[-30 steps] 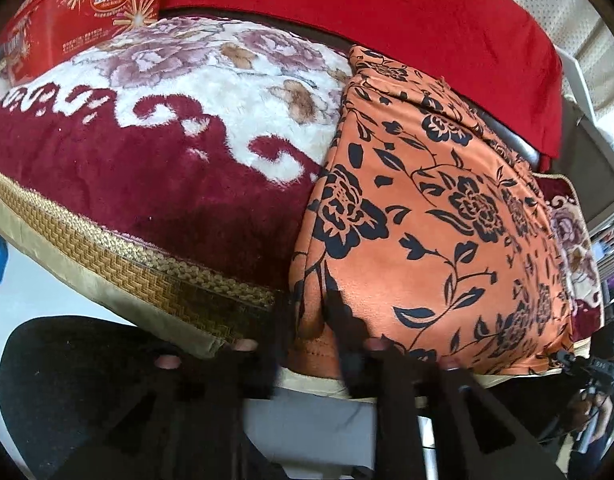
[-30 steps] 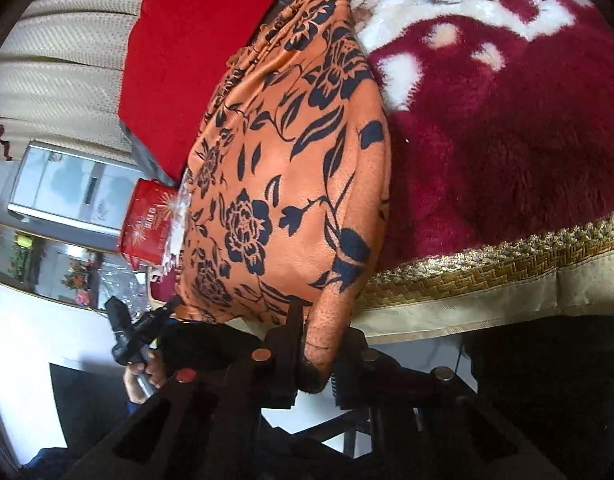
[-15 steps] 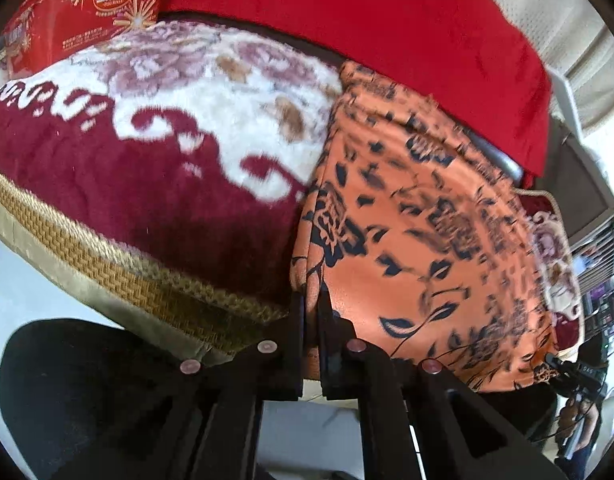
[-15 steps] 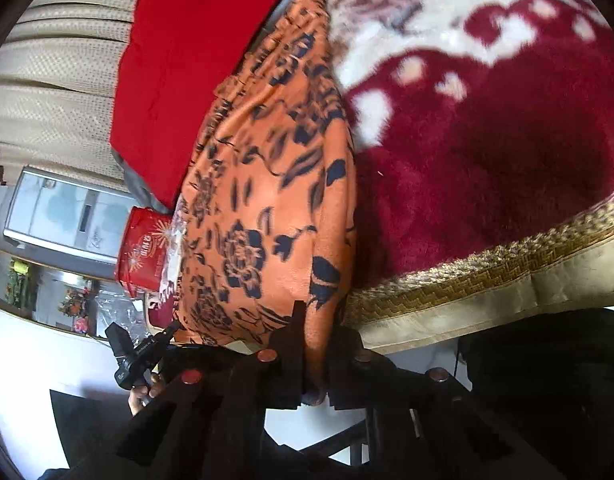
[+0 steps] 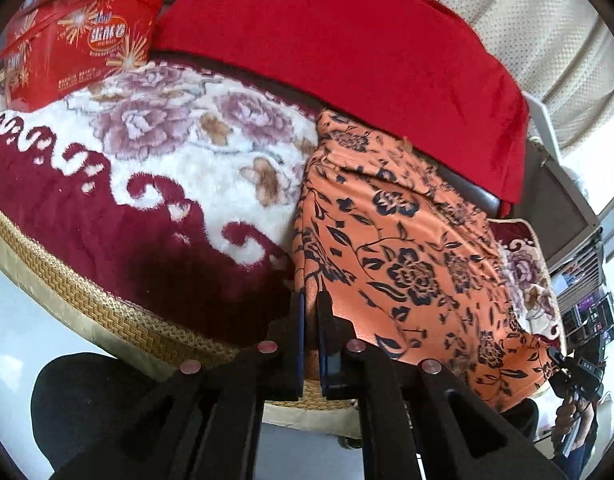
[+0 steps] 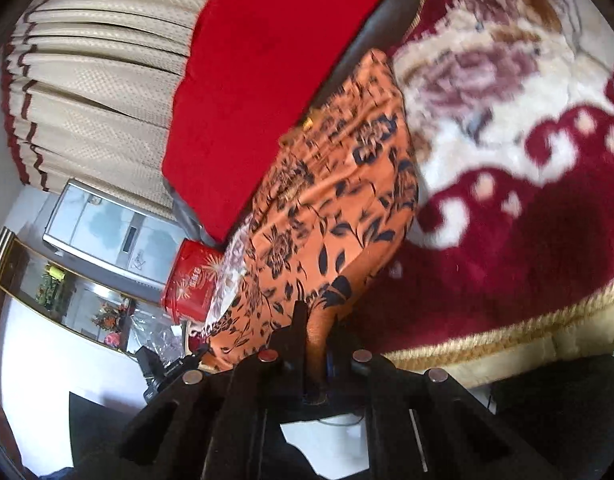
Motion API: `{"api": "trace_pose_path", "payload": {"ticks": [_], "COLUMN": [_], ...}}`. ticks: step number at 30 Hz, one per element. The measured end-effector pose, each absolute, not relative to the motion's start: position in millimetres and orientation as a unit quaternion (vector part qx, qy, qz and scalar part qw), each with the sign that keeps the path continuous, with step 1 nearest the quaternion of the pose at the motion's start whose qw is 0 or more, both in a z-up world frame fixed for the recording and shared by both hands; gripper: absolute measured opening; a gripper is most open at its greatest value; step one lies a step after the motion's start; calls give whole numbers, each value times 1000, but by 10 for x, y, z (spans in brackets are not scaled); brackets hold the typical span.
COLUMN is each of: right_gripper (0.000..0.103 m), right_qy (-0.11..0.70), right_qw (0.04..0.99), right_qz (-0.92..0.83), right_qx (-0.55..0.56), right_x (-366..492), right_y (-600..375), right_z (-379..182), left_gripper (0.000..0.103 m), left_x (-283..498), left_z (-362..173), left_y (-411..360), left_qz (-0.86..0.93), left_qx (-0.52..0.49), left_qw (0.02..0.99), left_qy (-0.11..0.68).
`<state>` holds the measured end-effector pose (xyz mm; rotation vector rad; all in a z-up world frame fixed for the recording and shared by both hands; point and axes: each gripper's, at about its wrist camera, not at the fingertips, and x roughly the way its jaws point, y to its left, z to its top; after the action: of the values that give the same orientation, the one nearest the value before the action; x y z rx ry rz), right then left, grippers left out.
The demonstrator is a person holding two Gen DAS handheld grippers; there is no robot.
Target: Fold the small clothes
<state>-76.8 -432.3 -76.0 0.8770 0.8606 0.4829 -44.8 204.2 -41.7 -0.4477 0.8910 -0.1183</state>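
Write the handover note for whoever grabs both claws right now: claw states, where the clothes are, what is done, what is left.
Left claw: shut on the near corner of the orange cloth with black flowers.
Right claw: shut on that cloth's other near corner.
Cloth: spread on the dark red and white plush blanket, its far edge by the plain red cushion. The red snack bag sits at the blanket's far end.
Done: both near corners gripped.
Left: probably carry them over to the far edge to make the first fold, then release and flatten.
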Motion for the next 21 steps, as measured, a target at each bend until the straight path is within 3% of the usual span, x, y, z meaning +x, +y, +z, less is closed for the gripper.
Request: {"api": "trace_pose_path", "payload": {"ticks": [3, 7, 13, 21], "right_gripper": [8, 7, 8, 7], "right_qy": [417, 400, 426, 399], "right_qw": [776, 776, 755, 770], "right_qz": [208, 223, 210, 257], "right_qx": [424, 433, 453, 426], "right_x": [-713, -737, -630, -58], "right_y": [-4370, -4361, -4425, -4383], "right_z": [-944, -887, -1166, -688], "left_gripper": [5, 5, 5, 2], "left_x": [-359, -361, -167, 485], "left_z": [-473, -287, -501, 310], "left_y": [2036, 2007, 1979, 1849], "left_qz": [-49, -62, -51, -97], "left_qx": [-212, -204, -197, -159], "left_qw": [870, 888, 868, 908], "left_qy": [442, 407, 454, 376]}}
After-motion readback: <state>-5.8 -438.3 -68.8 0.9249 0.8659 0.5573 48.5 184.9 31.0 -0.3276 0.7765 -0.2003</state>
